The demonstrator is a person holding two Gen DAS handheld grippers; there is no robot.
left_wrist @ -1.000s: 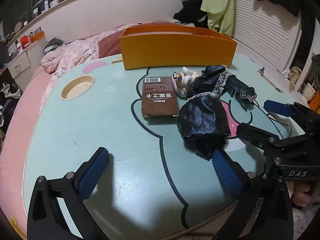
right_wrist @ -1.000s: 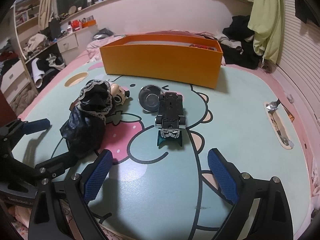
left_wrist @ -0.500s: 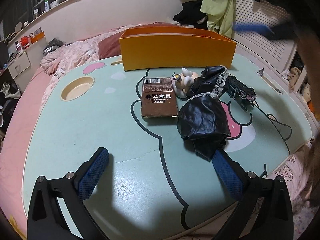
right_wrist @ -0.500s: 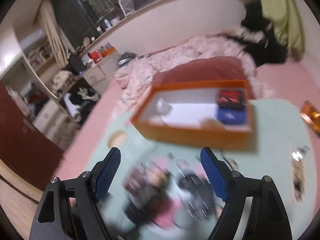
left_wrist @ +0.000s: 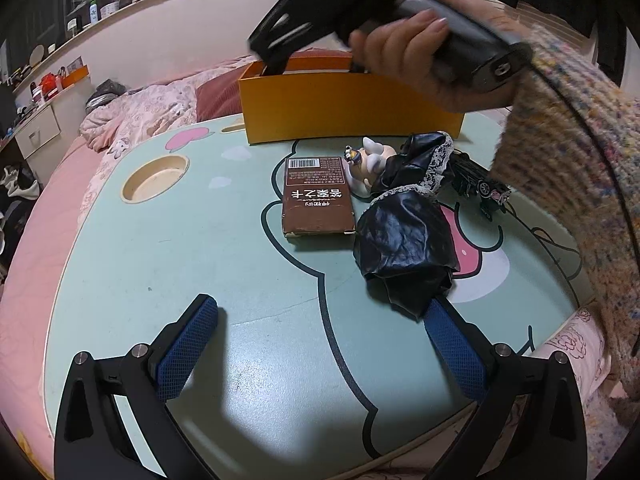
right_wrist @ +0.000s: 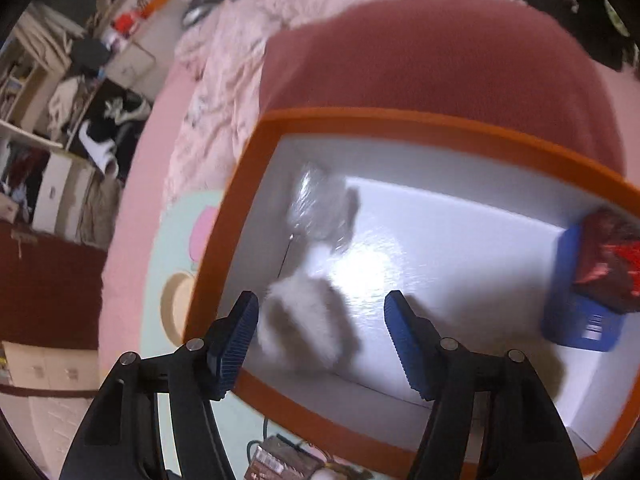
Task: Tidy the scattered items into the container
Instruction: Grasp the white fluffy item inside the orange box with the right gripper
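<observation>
An orange box (left_wrist: pixel 340 112) stands at the far side of the mint table (left_wrist: pixel 200 248). In front of it lie a brown carton (left_wrist: pixel 318 198), a small white figurine (left_wrist: pixel 366 164), a black lace-trimmed cloth (left_wrist: pixel 404 236) and a black toy car (left_wrist: pixel 478 186). My left gripper (left_wrist: pixel 316 344) is open and empty, low over the near table. My right gripper (right_wrist: pixel 320 340) is open and empty, looking down into the orange box (right_wrist: pixel 400 124), where a clear wrapped item (right_wrist: pixel 316 204), a white fluffy thing (right_wrist: pixel 304 320), a blue box (right_wrist: pixel 576 316) and a red packet (right_wrist: pixel 612 264) lie.
The hand and sleeve (left_wrist: pixel 560 140) holding the right gripper reach across above the box. A round cup recess (left_wrist: pixel 155 178) sits in the table's left side. A pink bed (left_wrist: pixel 136 116) and shelves lie beyond.
My right gripper has risen from the near table by the toy car and moved over the orange box, now looking down into it. My left gripper has stayed put.
</observation>
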